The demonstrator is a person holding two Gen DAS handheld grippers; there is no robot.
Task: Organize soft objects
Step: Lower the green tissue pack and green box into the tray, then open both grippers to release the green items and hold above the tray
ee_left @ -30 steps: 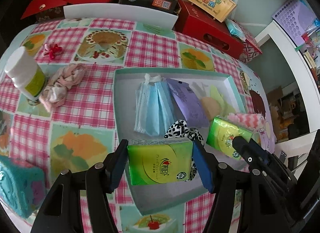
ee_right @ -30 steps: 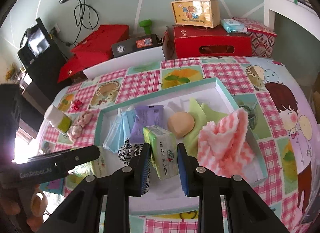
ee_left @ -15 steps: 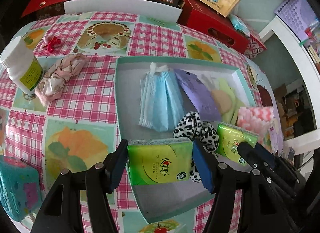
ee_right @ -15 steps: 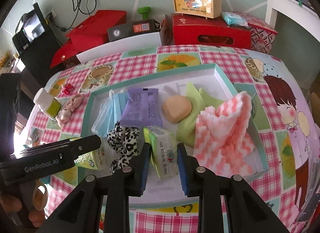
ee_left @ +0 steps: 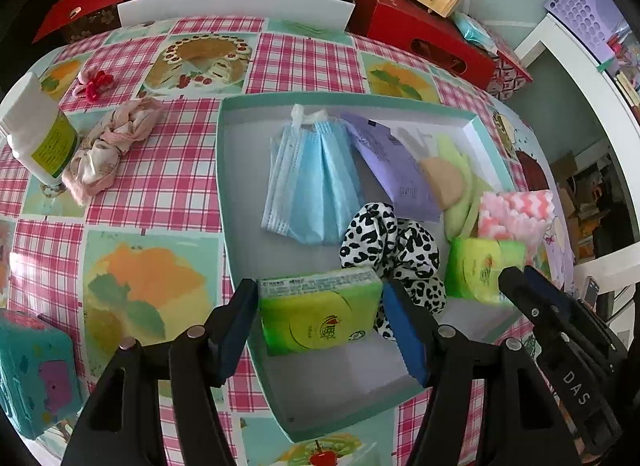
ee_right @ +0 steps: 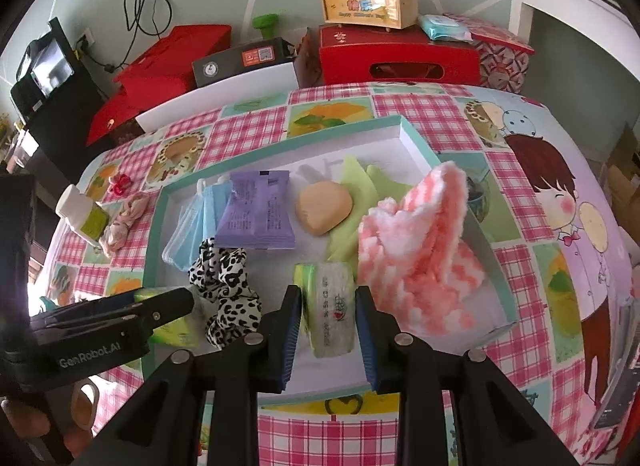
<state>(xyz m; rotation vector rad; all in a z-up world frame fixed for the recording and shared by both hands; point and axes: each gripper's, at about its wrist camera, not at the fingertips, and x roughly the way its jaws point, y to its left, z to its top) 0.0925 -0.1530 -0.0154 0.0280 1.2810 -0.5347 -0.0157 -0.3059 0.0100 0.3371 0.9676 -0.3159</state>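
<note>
Biggest thing here is the table with the pink checked tablecloth [ee_left: 160, 193], and sitting on it a shallow teal tray [ee_left: 224, 185] that's filling up with soft stuff. Inside: a fluffy pink-and-white cloth [ee_right: 420, 242] at the right end, a stack of blue face masks [ee_left: 308, 185], a purple sachet [ee_right: 256, 213], a leopard-print scrunchie [ee_left: 396, 250], and a peach sponge [ee_right: 324, 211] lying on something pale green.

Then the two green tissue packs. The left gripper [ee_left: 320, 316] has its jaws clamped on the ends of one tissue pack [ee_left: 320, 314], near the tray's front left corner, over the tray floor. The right gripper [ee_right: 328, 318] is squeezing the second tissue pack [ee_right: 332, 306] across its narrow sides, just beside the pink cloth.

My guess is these packs weigh almost nothing and squash easily, and that glossy wrapper looks slippery, so grabbing across the short sides, like both are doing, seems right.

Outside the tray there's a crumpled pink scrunchie [ee_left: 108, 145] beside a white bottle [ee_left: 36, 133], probably next up.
</note>
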